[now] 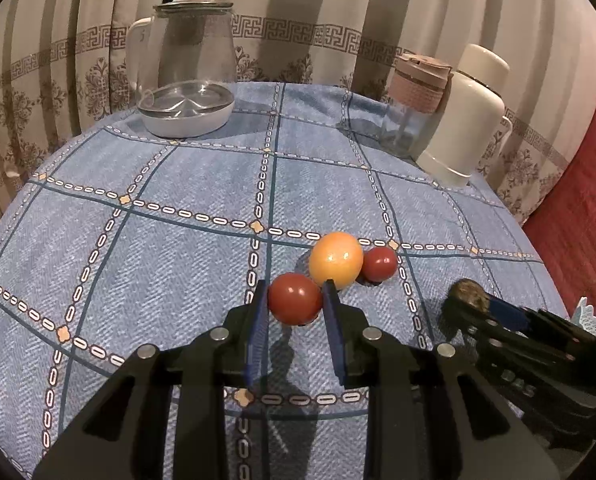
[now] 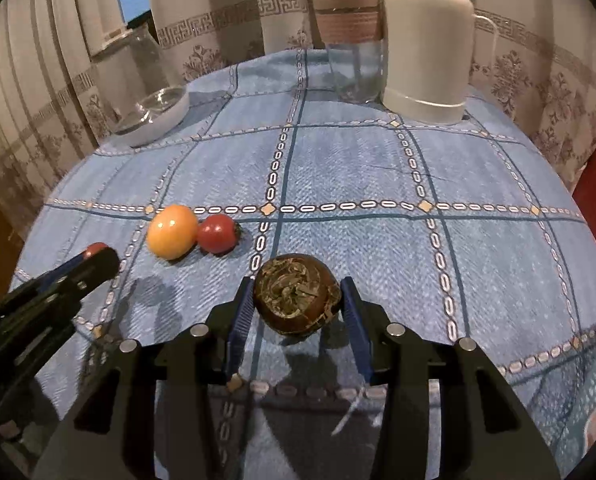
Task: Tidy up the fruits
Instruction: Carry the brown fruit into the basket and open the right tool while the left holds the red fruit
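My left gripper (image 1: 296, 286) is shut on a red round fruit (image 1: 294, 300), held just above the blue checked tablecloth (image 1: 158, 208). Right behind it lie an orange-yellow fruit (image 1: 335, 258) and a smaller red fruit (image 1: 379, 263), which touch each other. My right gripper (image 2: 297, 282) is shut on a brown fruit with a dried leafy top (image 2: 296, 300). In the right wrist view the orange-yellow fruit (image 2: 172, 231) and small red fruit (image 2: 217, 233) lie to the left, with the left gripper (image 2: 98, 258) beyond them. The right gripper (image 1: 470, 300) shows at the right of the left wrist view.
At the back left stands a glass kettle (image 1: 186, 72) on a white base. A glass cup with a pink lid (image 1: 414, 100) and a white jug (image 1: 466, 116) stand at the back right. Patterned curtains (image 1: 318, 20) hang behind the round table, and a red cushion (image 1: 578, 200) lies beyond its right edge.
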Demonstrator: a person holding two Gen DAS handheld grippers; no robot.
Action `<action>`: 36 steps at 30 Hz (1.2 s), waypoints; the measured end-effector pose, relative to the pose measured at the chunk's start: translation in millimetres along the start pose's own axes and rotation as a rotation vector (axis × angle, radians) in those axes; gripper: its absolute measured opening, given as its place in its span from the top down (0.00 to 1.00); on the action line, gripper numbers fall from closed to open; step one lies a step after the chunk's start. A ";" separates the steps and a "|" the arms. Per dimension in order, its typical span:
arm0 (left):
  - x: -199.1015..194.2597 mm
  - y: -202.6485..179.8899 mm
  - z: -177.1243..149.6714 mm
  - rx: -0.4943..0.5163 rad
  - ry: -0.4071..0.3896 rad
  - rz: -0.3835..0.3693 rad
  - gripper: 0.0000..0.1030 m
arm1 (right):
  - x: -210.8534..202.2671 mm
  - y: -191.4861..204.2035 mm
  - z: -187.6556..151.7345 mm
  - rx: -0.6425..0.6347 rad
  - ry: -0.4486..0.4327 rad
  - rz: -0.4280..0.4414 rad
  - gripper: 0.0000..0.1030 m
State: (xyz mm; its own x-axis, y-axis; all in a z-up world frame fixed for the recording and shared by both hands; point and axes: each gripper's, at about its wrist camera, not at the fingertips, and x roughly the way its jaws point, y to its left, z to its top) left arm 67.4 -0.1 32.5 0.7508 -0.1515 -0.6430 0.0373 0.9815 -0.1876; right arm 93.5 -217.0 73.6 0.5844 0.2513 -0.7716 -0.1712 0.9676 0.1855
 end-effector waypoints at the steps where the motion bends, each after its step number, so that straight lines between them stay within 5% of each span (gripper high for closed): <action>1: -0.1 -0.3 -0.1 0.000 0.000 0.000 0.73 | -5.2 -0.7 -1.6 0.005 -0.004 0.005 0.56; 19: -3.2 -6.8 -2.0 0.019 -0.014 0.001 0.73 | -103.3 -22.1 -24.8 0.074 -0.141 0.048 0.56; 36: -9.5 -17.4 -6.3 0.051 -0.029 -0.006 0.73 | -177.3 -86.6 -46.6 0.208 -0.256 -0.064 0.56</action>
State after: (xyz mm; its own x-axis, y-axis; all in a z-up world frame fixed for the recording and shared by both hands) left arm 55.5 -16.6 37.2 0.7691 -0.1551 -0.6200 0.0750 0.9853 -0.1535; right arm -32.3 -346.5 165.9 0.7737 0.1621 -0.6124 0.0224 0.9591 0.2822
